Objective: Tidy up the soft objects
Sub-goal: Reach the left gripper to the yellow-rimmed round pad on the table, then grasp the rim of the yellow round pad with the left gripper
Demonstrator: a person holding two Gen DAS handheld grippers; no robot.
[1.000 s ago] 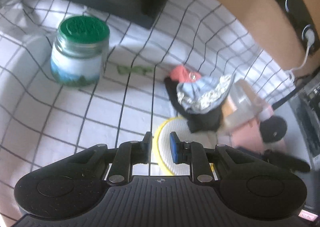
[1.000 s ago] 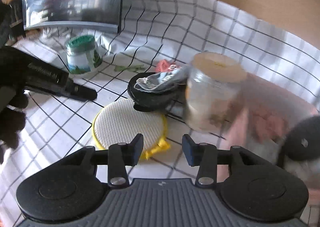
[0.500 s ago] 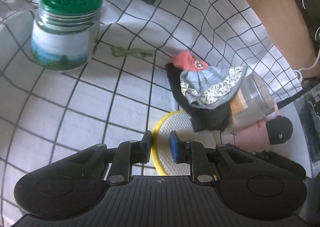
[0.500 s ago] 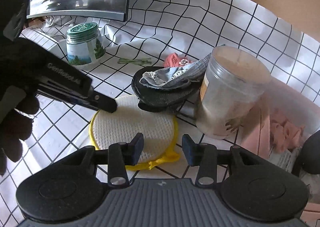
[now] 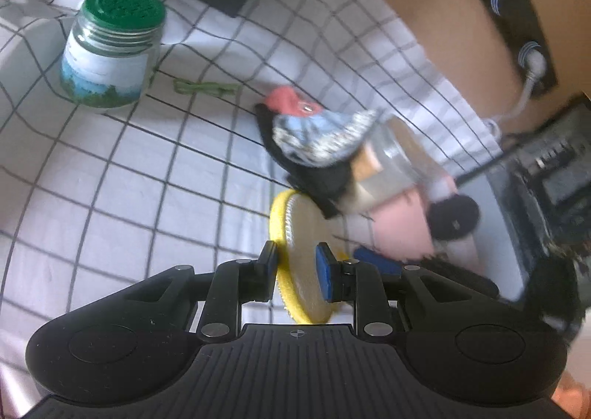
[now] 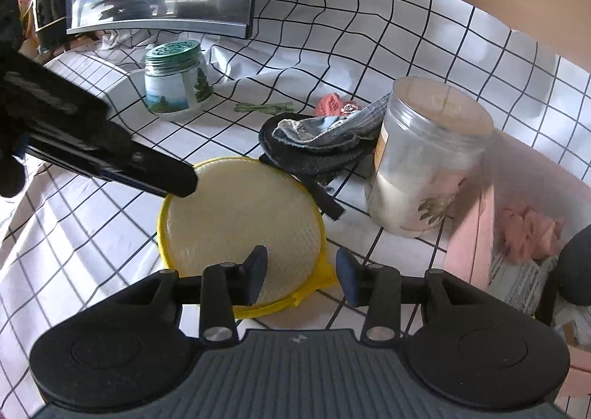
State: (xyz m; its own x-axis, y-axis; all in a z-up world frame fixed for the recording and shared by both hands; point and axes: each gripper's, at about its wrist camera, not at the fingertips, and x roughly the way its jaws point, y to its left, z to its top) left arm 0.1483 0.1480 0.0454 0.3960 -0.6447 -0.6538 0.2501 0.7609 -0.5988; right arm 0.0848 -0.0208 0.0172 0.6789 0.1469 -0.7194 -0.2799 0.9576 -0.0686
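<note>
Round yellow pad pinched by L claw; R claw spread and empty.

L wrist view: left gripper (image 5: 295,260) nips the yellow pad (image 5: 299,219) by its near rim, pad tipped up on edge above the checked cloth (image 5: 110,179); far edge sits by a pile of dark and blue fabric (image 5: 317,146). Green-lid jar (image 5: 110,53) well apart, far left. Picture is blurred.
R wrist view: right gripper (image 6: 299,267) hangs over the pad's near edge, jaws apart, nothing btwn them. Clear jar (image 6: 424,160) stands just beside the fabric pile, pink box (image 6: 469,234) to its right.
</note>
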